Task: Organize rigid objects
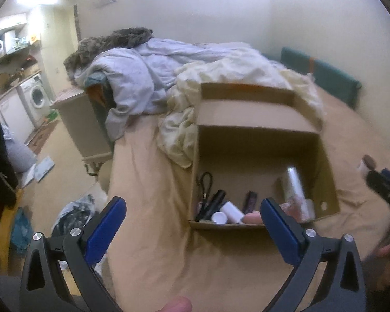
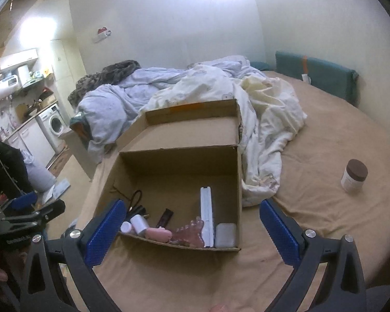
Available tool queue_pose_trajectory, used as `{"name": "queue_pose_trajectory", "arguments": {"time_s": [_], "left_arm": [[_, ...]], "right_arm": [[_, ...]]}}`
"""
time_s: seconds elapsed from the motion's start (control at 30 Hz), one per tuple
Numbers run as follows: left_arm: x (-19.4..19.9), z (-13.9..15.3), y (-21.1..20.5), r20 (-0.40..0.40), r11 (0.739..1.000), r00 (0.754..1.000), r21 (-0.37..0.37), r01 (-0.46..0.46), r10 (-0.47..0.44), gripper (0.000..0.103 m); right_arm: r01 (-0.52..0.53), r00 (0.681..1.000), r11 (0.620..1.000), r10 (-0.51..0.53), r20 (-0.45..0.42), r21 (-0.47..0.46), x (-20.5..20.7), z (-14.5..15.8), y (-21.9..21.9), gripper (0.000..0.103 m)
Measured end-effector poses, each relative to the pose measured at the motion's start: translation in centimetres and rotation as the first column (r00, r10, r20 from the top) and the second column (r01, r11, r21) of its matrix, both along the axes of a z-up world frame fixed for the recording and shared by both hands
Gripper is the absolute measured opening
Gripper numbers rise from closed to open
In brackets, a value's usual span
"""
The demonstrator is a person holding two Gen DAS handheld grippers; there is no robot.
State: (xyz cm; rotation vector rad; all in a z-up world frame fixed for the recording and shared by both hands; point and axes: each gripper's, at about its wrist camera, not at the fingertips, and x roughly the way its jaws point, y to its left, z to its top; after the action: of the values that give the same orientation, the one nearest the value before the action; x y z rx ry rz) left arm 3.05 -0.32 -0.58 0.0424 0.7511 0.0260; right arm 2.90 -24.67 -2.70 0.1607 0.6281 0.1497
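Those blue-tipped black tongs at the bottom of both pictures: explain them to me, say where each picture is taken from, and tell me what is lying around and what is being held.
They are two hand-held grippers, one in each of a person's hands; there is no robot arm. Each carries a wide-angle camera looking forward along its two fingers. One picture comes from the left gripper, the other from the right gripper. Both stand open and hold nothing.

Ahead, on a bed with a tan sheet, sits an open cardboard box already holding small things: white bottles, a pink item, a long white bar and dark pieces. A brown-lidded white jar stands alone on the sheet, outside the box to its right. Crumpled bedding lies behind the box.
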Motion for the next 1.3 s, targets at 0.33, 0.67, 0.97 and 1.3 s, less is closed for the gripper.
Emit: {"name": "queue_pose_trajectory", "arguments": {"time_s": [0.33,0.67,0.97,1.3], "left_arm": [[0.65,-0.88,-0.06,-0.036,0.999,0.999,-0.035,0.014,-0.016,0.103],[0.21,-0.69,-0.48,-0.025,0.999,0.999,-0.028,0.031,-0.032,0.103],[0.14,-0.48,-0.64,-0.030,0.999,0.999,-0.036,0.040,-0.041,0.103],[0.09,-0.37,-0.64,-0.026,0.998,0.999,-0.036,0.041,-0.042,0.103]], "right_arm": [[0.001,1.000,1.000,-0.001,-0.012,-0.003,0.10,-0.32,-0.07,0.103],[0.004,1.000,1.000,-0.004,-0.013,-0.007,-0.01,-0.33,0.01,0.103],[-0.004,1.000,1.000,0.004,-0.027,-0.007,0.36,-0.41,-0.17,0.103],[-0.005,1.000,1.000,0.005,-0.028,-0.009,0.33,-0.45,-0.15,0.103]]}}
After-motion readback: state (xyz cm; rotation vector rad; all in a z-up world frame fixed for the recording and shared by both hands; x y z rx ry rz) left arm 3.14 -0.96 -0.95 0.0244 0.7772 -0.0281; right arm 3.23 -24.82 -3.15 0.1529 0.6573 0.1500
